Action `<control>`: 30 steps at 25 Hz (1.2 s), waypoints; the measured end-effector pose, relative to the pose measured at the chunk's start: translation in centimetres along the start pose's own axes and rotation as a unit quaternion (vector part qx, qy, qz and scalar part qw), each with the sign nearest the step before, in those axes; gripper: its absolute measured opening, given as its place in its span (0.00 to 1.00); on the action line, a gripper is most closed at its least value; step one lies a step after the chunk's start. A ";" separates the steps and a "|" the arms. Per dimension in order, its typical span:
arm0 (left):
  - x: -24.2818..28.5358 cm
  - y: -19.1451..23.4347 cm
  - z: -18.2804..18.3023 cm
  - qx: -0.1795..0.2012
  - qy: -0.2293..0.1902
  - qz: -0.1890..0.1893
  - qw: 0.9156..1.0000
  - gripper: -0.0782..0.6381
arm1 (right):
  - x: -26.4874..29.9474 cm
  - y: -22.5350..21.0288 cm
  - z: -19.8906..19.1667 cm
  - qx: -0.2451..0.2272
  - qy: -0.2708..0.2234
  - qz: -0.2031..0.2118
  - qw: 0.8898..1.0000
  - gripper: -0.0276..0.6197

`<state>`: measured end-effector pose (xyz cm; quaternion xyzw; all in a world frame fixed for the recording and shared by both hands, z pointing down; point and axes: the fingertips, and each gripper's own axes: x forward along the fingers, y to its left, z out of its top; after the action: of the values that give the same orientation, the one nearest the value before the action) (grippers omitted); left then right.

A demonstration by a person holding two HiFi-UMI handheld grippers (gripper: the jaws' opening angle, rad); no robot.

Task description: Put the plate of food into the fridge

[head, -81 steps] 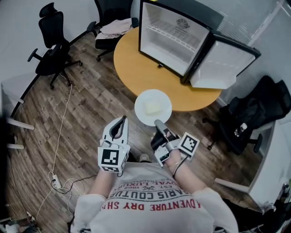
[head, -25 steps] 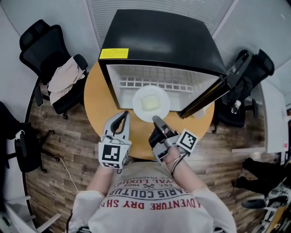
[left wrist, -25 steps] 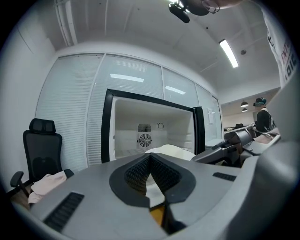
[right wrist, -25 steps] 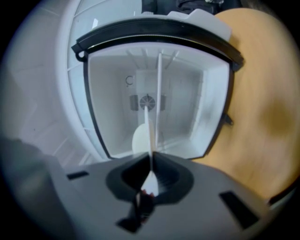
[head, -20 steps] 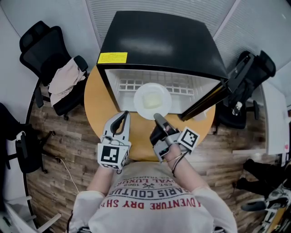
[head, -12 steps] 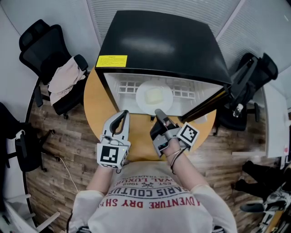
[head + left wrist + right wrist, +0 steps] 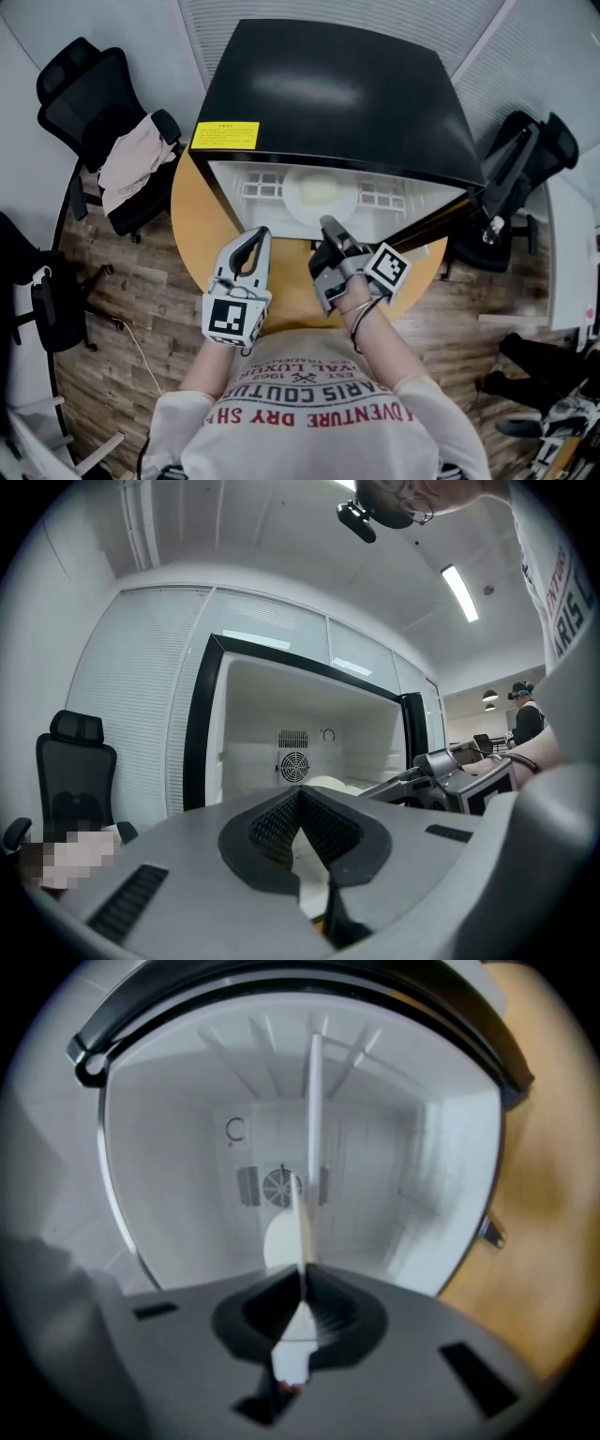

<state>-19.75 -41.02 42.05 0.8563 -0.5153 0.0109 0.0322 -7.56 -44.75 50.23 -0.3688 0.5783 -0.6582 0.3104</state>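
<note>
White plate [image 7: 298, 204] with pale food [image 7: 320, 192] sits halfway through the fridge [image 7: 328, 84] mouth, above the wire shelf [image 7: 261, 185]. The right gripper [image 7: 328, 225] is clamped on its near rim. The left gripper [image 7: 249, 242] hangs closed and empty over the table [image 7: 192, 225] front edge. Keep the plate level, slide it deeper and lower gently. Shelf contact is hard to judge from here, so probably release only once it rests.
</note>
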 end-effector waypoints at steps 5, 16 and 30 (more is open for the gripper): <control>0.6 0.0 -0.3 -0.008 0.004 -0.004 1.000 0.15 | 0.8 0.3 0.4 -0.008 -0.007 0.009 1.000 0.10; 1.5 0.3 -1.0 -0.007 0.009 -0.012 1.000 0.15 | 2.4 0.4 1.0 -0.009 -0.020 0.027 0.999 0.18; 1.7 0.9 -1.1 -0.004 0.015 -0.008 1.000 0.15 | 2.9 -0.2 1.2 -0.039 -0.016 -0.007 0.999 0.31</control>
<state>-19.77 -42.87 43.32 0.8601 -0.5077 0.0214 0.0436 -8.10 -47.77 50.84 -0.3951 0.5958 -0.6315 0.3003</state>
